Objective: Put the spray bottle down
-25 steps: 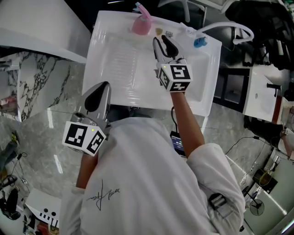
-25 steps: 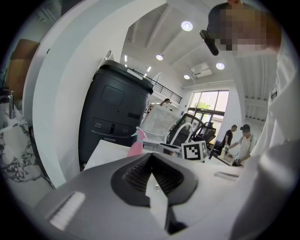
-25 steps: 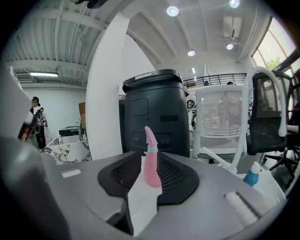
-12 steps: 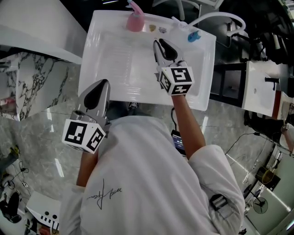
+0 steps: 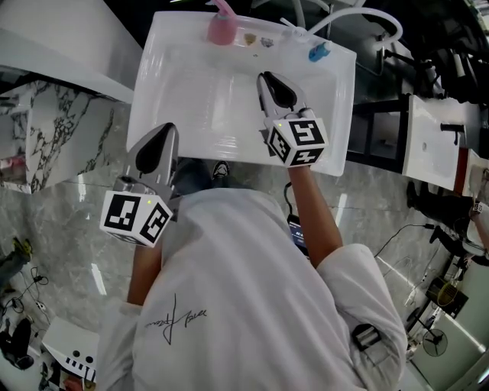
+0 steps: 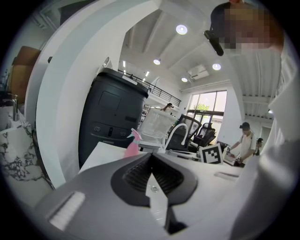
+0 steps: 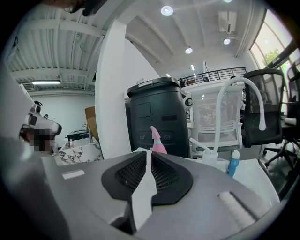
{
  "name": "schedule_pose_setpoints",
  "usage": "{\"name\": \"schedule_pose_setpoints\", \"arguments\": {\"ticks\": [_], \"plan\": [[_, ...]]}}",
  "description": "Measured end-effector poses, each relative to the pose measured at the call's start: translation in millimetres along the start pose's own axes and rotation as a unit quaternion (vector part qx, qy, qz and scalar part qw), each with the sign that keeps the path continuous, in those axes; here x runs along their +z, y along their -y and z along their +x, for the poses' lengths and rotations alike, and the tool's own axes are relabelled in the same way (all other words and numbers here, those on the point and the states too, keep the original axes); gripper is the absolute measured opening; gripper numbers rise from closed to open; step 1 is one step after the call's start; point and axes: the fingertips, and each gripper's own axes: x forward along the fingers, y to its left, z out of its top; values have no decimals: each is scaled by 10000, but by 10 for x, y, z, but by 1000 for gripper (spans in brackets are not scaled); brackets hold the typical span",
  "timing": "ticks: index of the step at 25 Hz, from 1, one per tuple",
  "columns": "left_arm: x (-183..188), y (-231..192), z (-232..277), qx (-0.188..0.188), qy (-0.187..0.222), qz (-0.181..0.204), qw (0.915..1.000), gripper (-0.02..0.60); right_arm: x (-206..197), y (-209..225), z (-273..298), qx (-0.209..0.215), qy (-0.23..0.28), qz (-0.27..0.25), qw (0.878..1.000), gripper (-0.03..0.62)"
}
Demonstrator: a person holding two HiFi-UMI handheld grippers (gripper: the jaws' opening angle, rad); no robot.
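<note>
Bright, even light from ceiling spots (image 7: 167,10); gripper views fisheye-warped w/ dark corners, head view sharp.

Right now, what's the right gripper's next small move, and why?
Probably just draw the right gripper back toward the body. The pink spray bottle stands upright at the far edge of the white table, apart from that gripper, whose jaws are closing with nothing between them, so the put-down looks done.

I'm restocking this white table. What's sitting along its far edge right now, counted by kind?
Pink spray bottle: 1
Blue bottle: 1
White bottle: 1
Small pieces: 2
Total: 5
</note>
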Motion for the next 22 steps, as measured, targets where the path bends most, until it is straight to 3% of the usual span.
{"name": "schedule_pose_setpoints", "arguments": {"ticks": [22], "plan": [[-148, 191, -111, -42, 8, 32, 10000, 23, -106, -120, -673, 56, -147, 214, 9996, -5]]}}
